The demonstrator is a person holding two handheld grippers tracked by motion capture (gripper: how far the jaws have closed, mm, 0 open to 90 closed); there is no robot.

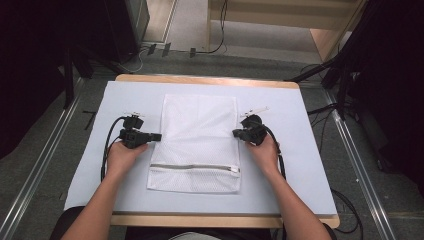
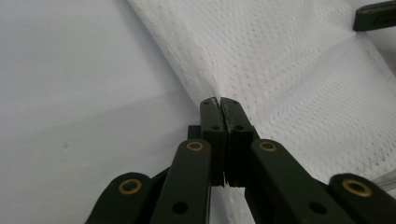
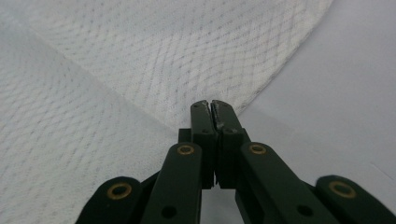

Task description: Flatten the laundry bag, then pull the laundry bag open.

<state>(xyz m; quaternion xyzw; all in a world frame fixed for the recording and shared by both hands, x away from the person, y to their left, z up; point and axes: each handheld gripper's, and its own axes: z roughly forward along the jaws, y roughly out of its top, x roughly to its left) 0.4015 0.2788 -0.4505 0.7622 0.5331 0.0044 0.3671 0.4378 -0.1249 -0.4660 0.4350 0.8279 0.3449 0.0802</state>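
Note:
A white mesh laundry bag (image 1: 200, 135) lies flat in the middle of the table, its zipper (image 1: 195, 167) running across near the front end. My left gripper (image 1: 159, 136) pinches the bag's left edge about halfway up, jaws pressed together on the mesh (image 2: 289, 70), which puckers at the tips (image 2: 219, 100). On the opposite side my right gripper (image 1: 235, 133) is shut on the right edge, and the fabric (image 3: 154, 51) creases away from its tips (image 3: 211, 102). The right gripper's jaw (image 2: 373, 16) shows far off in the left gripper view.
A pale sheet (image 1: 300, 165) covers the wooden table (image 1: 210, 80). Cables (image 1: 107, 145) trail from both grippers along the forearms. Metal rails (image 1: 45, 160) and dark stands flank the table on the floor.

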